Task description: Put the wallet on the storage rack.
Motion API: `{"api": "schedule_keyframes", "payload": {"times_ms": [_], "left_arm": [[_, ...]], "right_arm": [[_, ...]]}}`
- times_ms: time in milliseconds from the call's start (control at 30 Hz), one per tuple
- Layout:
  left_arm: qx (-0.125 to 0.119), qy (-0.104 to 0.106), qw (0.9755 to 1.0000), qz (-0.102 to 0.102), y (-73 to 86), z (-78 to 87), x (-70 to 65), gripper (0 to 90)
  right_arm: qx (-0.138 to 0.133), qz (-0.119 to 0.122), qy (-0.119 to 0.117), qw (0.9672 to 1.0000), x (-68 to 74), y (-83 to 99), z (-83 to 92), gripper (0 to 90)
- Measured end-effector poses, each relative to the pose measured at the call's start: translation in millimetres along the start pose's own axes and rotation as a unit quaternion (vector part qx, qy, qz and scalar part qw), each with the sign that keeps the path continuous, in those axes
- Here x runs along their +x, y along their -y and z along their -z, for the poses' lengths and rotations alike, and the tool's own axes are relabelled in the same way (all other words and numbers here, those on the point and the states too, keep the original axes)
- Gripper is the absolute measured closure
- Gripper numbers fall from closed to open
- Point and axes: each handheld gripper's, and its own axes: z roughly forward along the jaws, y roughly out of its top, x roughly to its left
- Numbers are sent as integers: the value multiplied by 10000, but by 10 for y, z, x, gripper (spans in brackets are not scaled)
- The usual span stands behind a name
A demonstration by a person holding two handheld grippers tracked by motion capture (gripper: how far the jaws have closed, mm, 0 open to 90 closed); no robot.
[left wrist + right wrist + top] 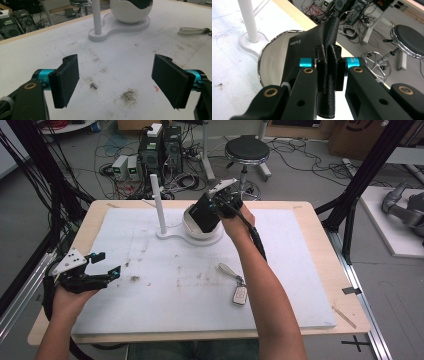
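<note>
With the right gripper [328, 72] clamped on the black leather wallet [312, 47], lower it squarely into the white bowl [270, 62] near the table's far edge before releasing, while the left gripper [115, 80] idles open.

A car key fob [240, 295] with a pale strap [228, 269] lies on the counter's [300, 270] stained white mat. Beyond the counter, on the floor, stand 1 black stool [247, 150] and computer cases [160, 150] amid cables.

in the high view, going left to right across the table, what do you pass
left claw → white post → white bowl with the black leather wallet held over it by the right claw → key fob
</note>
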Motion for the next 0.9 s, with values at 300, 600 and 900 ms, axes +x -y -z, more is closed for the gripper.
{"api": "schedule_keyframes", "payload": {"times_ms": [300, 600, 900], "left_arm": [[-7, 23, 10000, -4, -1, -1, 3, 221], [11, 81, 10000, -44, -16, -35, -32, 221], [-18, 205, 9997, -103, -52, -97, -84, 221]], "right_arm": [[-108, -294, -66, 9995, 93, 121, -184, 679], [-284, -675, -87, 9973, -69, 151, 115, 408], [-560, -663, -288, 9958, -127, 410, 565, 338]]}}
